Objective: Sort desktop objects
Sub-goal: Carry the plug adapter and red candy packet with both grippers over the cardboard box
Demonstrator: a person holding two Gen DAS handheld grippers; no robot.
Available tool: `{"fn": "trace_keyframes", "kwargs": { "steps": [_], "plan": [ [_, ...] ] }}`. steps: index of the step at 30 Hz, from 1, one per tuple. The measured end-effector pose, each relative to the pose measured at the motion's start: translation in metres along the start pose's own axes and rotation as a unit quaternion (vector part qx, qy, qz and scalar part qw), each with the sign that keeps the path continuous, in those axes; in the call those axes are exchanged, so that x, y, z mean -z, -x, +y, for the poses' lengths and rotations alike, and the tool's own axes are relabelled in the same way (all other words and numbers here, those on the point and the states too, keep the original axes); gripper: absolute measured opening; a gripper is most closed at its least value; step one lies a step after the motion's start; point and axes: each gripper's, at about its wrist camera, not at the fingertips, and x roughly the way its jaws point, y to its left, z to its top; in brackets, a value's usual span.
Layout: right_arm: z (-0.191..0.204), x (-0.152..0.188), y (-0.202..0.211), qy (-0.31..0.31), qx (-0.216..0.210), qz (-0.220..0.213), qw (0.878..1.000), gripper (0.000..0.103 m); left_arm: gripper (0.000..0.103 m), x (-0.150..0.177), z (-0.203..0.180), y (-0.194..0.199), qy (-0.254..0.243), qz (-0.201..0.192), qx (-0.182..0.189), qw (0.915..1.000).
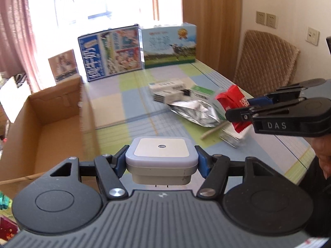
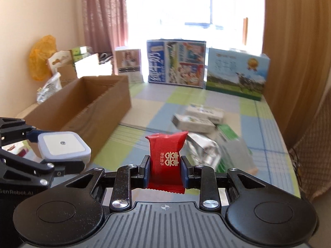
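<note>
red foil sachet (image 2: 167,159): clamped in right gripper (image 2: 165,170), held above table (image 2: 144,103). square white plug-in light (image 1: 161,160): clamped in left gripper (image 1: 161,163), cardboard box (image 1: 51,124) ahead to its left. box floor shows bare, so judged early: silver pouch (image 1: 194,111) and small cartons (image 1: 167,91) remain ahead-right, unsorted.

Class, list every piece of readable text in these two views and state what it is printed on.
"DAS": right gripper body.
"GenRobot.AI": left gripper body.
"囍": red packet; its smaller characters are too small to read.
Milk cartons, small boxes: print too blurred.
</note>
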Motion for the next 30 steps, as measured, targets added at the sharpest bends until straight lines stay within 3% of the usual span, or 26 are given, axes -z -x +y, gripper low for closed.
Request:
{"fn": "trace_keyframes", "kwargs": {
  "steps": [16,30],
  "plan": [
    [0.097,-0.063,-0.041,0.048,-0.097,-0.017,0.994,0.027,0.061,-0.010,0.102,0.052,0.039,-0.044,-0.081,0.9950],
    [0.154,-0.079,-0.112,0.068,-0.141,0.016,0.987,0.027,0.061,-0.004,0.191,0.030,0.064,-0.020,-0.131,0.9891]
  ]
}}
